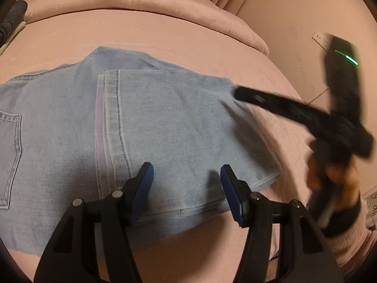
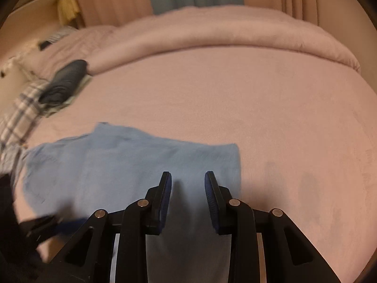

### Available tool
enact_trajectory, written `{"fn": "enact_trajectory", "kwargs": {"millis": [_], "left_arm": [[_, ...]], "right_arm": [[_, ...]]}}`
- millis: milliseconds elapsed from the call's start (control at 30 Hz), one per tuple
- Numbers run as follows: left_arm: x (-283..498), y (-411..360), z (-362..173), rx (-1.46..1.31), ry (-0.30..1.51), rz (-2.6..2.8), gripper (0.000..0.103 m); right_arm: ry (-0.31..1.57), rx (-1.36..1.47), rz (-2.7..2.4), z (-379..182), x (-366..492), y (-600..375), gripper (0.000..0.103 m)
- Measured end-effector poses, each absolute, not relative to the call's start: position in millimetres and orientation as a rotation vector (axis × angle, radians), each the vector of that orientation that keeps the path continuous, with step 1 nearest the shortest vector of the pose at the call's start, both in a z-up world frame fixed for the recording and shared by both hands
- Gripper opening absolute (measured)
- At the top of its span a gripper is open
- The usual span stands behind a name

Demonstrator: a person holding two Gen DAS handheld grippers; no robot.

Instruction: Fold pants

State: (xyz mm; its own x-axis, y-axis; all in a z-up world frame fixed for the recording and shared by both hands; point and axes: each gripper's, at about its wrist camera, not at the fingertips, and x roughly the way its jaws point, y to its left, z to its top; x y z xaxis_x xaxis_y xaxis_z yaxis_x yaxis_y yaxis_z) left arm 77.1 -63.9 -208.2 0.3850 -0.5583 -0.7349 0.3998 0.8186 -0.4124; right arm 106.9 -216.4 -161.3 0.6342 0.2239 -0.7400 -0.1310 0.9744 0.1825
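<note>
Light blue denim pants (image 1: 150, 122) lie on the pink bed, with the leg end folded back over the seat; a hem seam runs down the fold and a back pocket (image 1: 9, 155) shows at the left. My left gripper (image 1: 186, 172) is open and empty, just above the near part of the fold. My right gripper (image 2: 188, 176) is open and empty above the right end of the pants (image 2: 122, 165). It also shows blurred in the left wrist view (image 1: 242, 94) at the pants' right edge.
The pink bed sheet (image 2: 271, 108) spreads to the right and behind. A rolled pink duvet (image 2: 223, 30) lies along the back. Dark folded clothes (image 2: 66, 82) and a plaid cloth (image 2: 21, 115) sit at the left. A wall socket (image 1: 320, 39) is at the right.
</note>
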Motion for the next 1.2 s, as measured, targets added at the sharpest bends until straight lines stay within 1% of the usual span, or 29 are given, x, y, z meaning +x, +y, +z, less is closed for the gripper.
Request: {"fn": "enact_trajectory", "kwargs": {"millis": [100, 200, 300, 333, 367, 433, 533, 600, 633, 667, 700, 767, 800, 867, 933, 1033, 1200], "left_arm": [[77, -61, -207, -0.188, 1.006, -0.622, 0.060], [76, -58, -205, -0.196, 1.006, -0.625, 0.060], [76, -58, -205, -0.195, 1.009, -0.620, 0.061], [75, -59, -203, -0.193, 1.007, -0.617, 0.061], [73, -58, -203, -0.190, 1.007, -0.617, 0.061], [74, -58, -202, -0.190, 1.010, -0.613, 0.061], [73, -51, -196, -0.235, 1.021, -0.597, 0.061], [67, -38, -191, -0.290, 1.014, -0.608, 0.063], [62, -29, -187, -0.325, 0.999, -0.614, 0.065], [56, -16, -183, -0.360, 0.974, -0.609, 0.071], [51, -6, -180, -0.376, 0.956, -0.591, 0.081], [40, 21, -175, -0.417, 0.915, -0.536, 0.087], [35, 38, -175, -0.449, 0.902, -0.509, 0.087], [26, 69, -176, -0.515, 0.897, -0.452, 0.087], [17, 102, -180, -0.586, 0.896, -0.385, 0.087], [3, 142, -186, -0.676, 0.879, -0.311, 0.087], [-5, 184, -203, -0.845, 0.865, -0.243, 0.087]], "right_arm": [[0.813, 0.076, 0.227, -154, 62, -211, 0.032], [0.766, -0.008, 0.190, -162, 31, -203, 0.032], [0.841, -0.006, 0.192, -194, 28, -199, 0.032], [0.815, -0.026, 0.180, -200, 25, -196, 0.032], [0.777, -0.049, 0.167, -201, 22, -193, 0.032], [0.785, -0.068, 0.145, -199, 26, -188, 0.032], [0.811, -0.008, 0.151, -196, 32, -194, 0.032], [0.812, 0.014, 0.158, -196, 28, -198, 0.032], [0.811, 0.021, 0.160, -196, 27, -199, 0.032], [0.812, 0.023, 0.159, -196, 27, -200, 0.033], [0.815, 0.022, 0.156, -196, 27, -199, 0.033], [0.824, 0.011, 0.145, -195, 26, -196, 0.033], [0.830, -0.001, 0.139, -194, 27, -193, 0.034], [0.832, -0.012, 0.124, -191, 26, -192, 0.040], [0.821, -0.002, 0.126, -186, 23, -191, 0.050], [0.800, 0.019, 0.148, -177, 20, -188, 0.050], [0.780, 0.007, 0.205, -168, 17, -170, 0.051]]}}
